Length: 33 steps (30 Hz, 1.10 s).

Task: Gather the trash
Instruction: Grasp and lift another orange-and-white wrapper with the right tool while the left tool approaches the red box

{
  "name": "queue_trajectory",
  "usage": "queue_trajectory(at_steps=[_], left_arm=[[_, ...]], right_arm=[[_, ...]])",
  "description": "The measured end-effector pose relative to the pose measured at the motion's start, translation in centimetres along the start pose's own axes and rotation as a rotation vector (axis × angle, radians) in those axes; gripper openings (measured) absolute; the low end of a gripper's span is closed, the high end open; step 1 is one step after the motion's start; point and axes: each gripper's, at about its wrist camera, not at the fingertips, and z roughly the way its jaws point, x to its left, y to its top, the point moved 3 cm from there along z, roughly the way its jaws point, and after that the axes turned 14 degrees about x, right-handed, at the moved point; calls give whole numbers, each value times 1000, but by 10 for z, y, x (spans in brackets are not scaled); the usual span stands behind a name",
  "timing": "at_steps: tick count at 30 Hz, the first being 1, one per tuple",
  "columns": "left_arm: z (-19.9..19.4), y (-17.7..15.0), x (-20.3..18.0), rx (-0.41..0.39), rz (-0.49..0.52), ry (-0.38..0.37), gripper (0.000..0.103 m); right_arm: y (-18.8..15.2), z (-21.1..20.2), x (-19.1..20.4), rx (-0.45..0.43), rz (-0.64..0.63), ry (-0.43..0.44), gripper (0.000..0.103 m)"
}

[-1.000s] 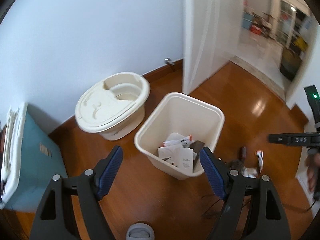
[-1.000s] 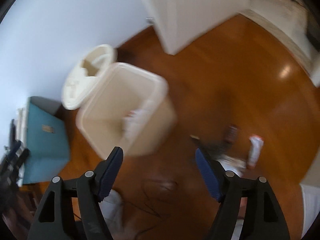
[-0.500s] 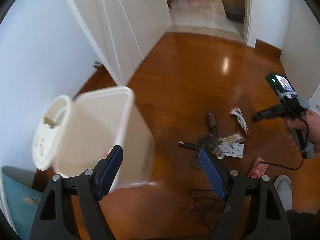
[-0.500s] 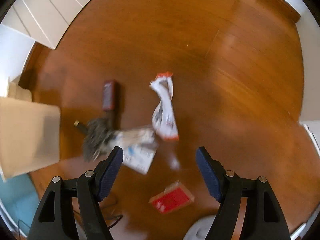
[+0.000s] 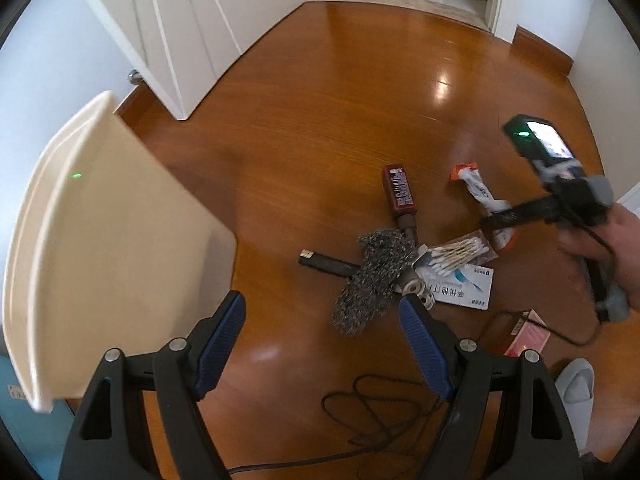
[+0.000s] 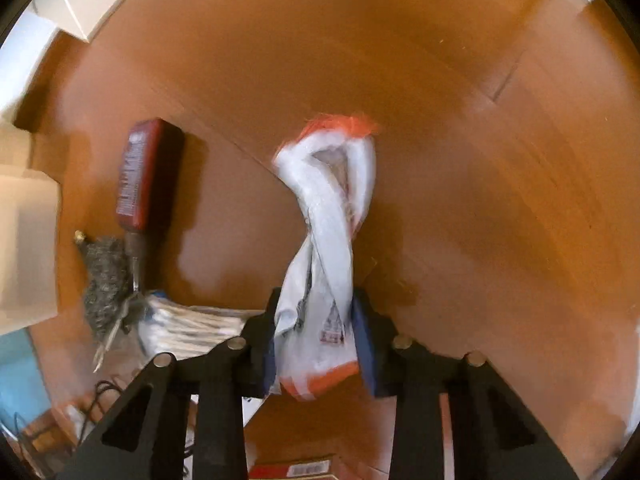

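The right tongs (image 6: pixel 316 344) are now clamped on the twisted white-and-orange wrapper (image 6: pixel 324 240), which half a second ago lay untouched; the left tongs (image 5: pixel 322 344) are held apart. Trash is scattered on the polished wooden floor (image 5: pixel 320 120), the cream bin (image 5: pixel 104 248) beside it, white doors (image 5: pixel 192 20) beyond.

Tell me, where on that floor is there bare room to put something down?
Bare wood floor lies open between the white doors, the cream bin and the litter. Crowded: around the steel wool, cotton swabs, red bottle and black cable.
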Motion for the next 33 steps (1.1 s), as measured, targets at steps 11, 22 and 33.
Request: queue_trajectory(at_steps=[11, 22, 33], left_arm=[[54, 9, -90, 138, 225, -49, 79], [87, -37, -249, 197, 670, -97, 80], [84, -22, -260, 194, 579, -178, 91]], right_arm=[[-138, -59, -83, -258, 218, 449, 14], [-246, -32, -115, -192, 370, 560, 15], [-245, -20, -114, -213, 426, 588, 16]])
